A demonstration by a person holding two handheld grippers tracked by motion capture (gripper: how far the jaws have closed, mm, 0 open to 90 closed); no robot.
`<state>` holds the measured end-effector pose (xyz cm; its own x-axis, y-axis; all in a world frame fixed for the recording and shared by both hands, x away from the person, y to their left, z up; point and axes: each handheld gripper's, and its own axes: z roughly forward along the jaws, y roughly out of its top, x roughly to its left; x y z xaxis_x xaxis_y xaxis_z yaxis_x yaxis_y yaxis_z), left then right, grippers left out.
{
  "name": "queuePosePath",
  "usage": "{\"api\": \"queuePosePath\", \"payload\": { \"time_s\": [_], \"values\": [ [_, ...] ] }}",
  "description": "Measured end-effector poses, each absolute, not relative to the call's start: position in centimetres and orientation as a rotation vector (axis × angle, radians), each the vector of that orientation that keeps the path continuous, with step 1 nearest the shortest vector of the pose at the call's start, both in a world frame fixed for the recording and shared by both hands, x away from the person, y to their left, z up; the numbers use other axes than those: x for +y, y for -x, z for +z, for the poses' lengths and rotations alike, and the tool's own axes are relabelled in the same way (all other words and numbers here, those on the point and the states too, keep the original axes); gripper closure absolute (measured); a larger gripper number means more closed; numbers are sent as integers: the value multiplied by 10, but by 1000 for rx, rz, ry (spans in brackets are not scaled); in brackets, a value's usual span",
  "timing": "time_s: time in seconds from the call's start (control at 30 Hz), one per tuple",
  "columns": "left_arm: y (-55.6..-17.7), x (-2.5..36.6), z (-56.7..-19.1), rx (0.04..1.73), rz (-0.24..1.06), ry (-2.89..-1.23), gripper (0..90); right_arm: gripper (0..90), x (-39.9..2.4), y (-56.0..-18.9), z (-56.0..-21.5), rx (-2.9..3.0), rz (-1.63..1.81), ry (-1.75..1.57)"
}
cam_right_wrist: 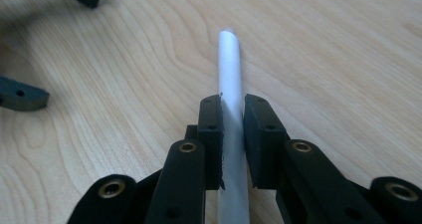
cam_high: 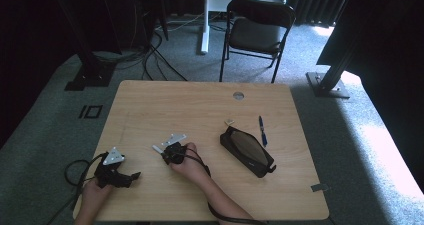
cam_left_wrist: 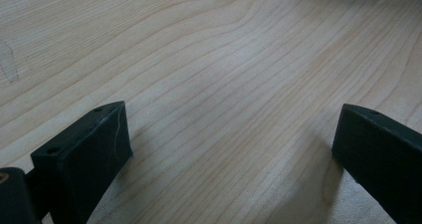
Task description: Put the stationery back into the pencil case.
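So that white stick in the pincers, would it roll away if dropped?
Probably. The white stick looks round and smooth, so it could roll on the flat table. It seems thin, straight and likely stiff and light; the right gripper pinches it easily.

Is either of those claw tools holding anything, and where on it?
The right gripper clamps a white pen partway along its barrel, one end poking out ahead. The left gripper is open and holds nothing.

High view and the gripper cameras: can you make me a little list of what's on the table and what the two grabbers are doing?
table: light wood
right gripper: shut on the white stick, near the table's middle
left gripper: open, nothing between its jaws, over bare wood
pencil case: black, lying at the right
pen: blue, beside the pencil case
chair: black, behind the table
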<state>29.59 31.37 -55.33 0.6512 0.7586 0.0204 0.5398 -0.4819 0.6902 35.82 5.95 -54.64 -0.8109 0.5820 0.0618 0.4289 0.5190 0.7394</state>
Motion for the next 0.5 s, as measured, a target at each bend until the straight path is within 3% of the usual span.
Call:
{"api": "queuePosePath", "payload": {
  "time_s": [0.5],
  "values": [
    [-296, 314, -553, 1002, 429, -2206, 22, 787, 37, -354, -508, 2551, 1229, -841]
  ]
}}
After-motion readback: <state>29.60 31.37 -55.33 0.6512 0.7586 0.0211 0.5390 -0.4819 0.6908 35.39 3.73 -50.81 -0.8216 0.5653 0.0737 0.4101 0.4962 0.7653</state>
